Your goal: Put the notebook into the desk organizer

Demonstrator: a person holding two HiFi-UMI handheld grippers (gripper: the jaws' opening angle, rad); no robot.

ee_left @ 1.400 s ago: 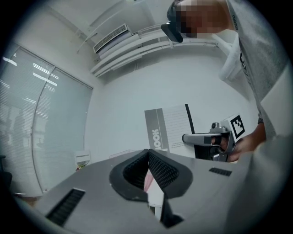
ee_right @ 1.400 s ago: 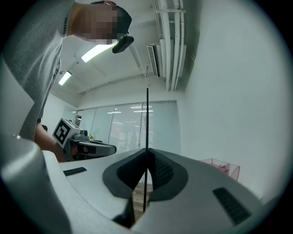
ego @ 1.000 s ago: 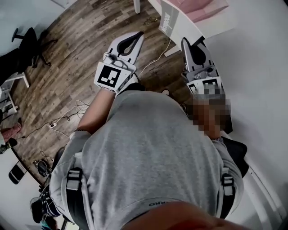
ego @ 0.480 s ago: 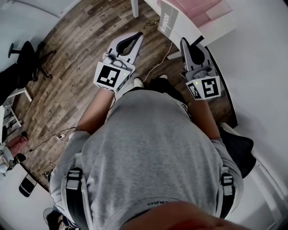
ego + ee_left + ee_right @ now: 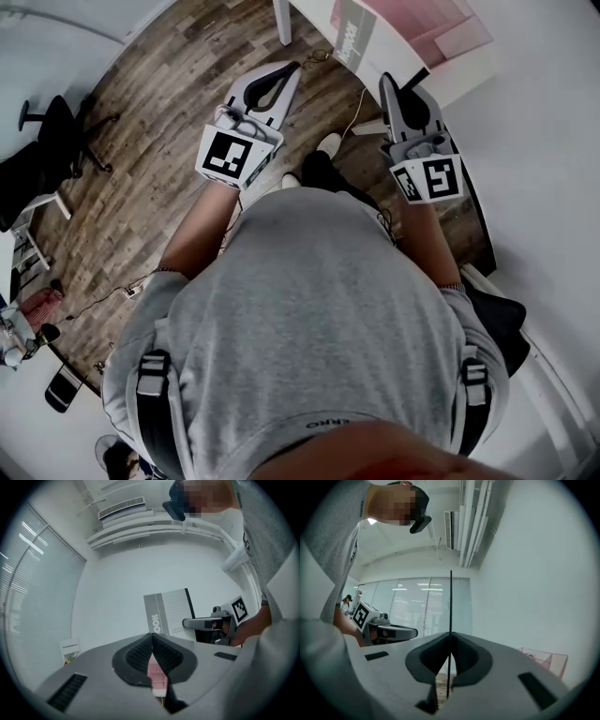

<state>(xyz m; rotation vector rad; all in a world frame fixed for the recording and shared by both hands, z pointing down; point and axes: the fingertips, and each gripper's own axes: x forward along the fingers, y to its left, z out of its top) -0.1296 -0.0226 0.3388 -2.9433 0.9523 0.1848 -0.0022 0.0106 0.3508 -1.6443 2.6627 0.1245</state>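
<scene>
Half done, by my judgement: your right gripper (image 5: 451, 634) clamps the notebook (image 5: 171, 611), your left gripper (image 5: 152, 635) is closed empty; the pink desk organizer (image 5: 412, 19), far right, hasn't received it

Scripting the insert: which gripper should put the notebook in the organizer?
Right. The right gripper grips the notebook, and the pink desk organizer sits nearer it; the left gripper is shut, empty.

The left tool (image 5: 291, 70) and right tool (image 5: 387, 86) are held out ahead of the person, side by side and roughly level. The left jaws are pressed together, empty. The right jaws clamp the upright notebook (image 5: 171, 611).
</scene>
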